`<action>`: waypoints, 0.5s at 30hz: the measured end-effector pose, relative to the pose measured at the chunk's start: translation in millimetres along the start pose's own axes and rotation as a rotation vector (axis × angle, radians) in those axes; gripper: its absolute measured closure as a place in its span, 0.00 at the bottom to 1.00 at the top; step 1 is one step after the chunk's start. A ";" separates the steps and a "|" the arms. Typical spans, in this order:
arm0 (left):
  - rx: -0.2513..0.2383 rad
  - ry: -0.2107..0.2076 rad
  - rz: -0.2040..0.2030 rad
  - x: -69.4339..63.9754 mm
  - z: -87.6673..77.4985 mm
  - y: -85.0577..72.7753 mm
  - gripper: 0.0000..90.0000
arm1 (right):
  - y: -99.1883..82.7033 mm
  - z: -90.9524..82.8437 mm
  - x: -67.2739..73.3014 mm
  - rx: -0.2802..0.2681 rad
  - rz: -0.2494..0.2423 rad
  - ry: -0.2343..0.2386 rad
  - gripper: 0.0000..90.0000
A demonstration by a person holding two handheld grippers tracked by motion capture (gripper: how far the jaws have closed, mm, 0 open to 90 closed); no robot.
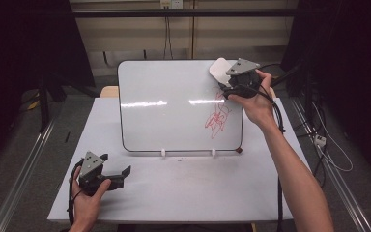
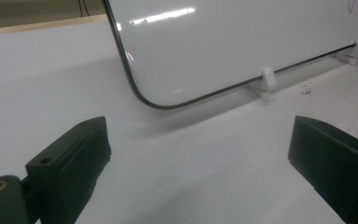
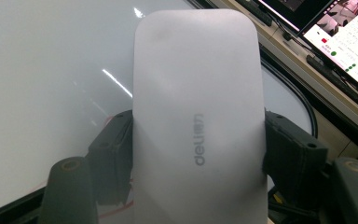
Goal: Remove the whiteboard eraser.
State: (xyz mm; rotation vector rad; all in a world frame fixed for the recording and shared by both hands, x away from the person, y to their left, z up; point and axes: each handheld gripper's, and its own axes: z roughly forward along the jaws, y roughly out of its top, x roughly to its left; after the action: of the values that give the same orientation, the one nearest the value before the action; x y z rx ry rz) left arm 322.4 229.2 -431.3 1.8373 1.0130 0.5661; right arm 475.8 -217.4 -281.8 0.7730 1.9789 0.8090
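A white table (image 1: pixel 174 193) seen from above, with a person's two forearms coming in from the near edge. Nearest, at the near left corner, the left hand (image 1: pixel 87 200) rests on the table and grips the left gripper (image 1: pixel 118 166), which lies level and points to the right along the tabletop. Its two black jaws stand wide apart with nothing between them; in the left gripper view only bare table lies in the gap.

Past the middle of the table a whiteboard (image 1: pixel 174 82) stands propped on two small white feet (image 2: pixel 268 80), leaning away from the person, with a thin dark rim. A red scribble (image 1: pixel 217 118) marks its lower right part.

Farther off, at the whiteboard's upper right corner, the right arm stretches forward from the near right, the right hand (image 1: pixel 256 104) raised with the wrist bent and wrapped around the right gripper (image 1: pixel 222 82). Its jaws are clamped on the two long sides of a white eraser (image 3: pixel 198 116), a flat oblong block with rounded corners, held flat against the whiteboard just above the scribble. The eraser's back reads "deli" in grey letters, followed by small characters too faint to read.

Beyond the whiteboard's edge, in the right gripper view, a lit screen (image 3: pixel 349 44) shows text too small to read.
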 end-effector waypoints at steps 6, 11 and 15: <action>0.006 0.003 0.006 -0.3 0.1 -0.6 0.06 | -1.8 -6.6 -0.4 -0.036 0.024 0.009 0.35; 0.005 0.006 0.001 0.7 -1.6 -1.6 0.06 | -0.8 -16.6 1.1 -0.064 0.029 0.002 0.35; 0.007 0.008 0.002 2.1 -2.1 -1.6 0.06 | -4.2 -21.3 3.8 -0.085 0.038 0.001 0.35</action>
State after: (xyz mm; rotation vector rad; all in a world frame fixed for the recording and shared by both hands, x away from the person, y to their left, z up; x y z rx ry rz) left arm 321.4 232.4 -431.8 1.8434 1.0200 0.5728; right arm 454.8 -222.4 -277.4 0.7627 1.9227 0.9102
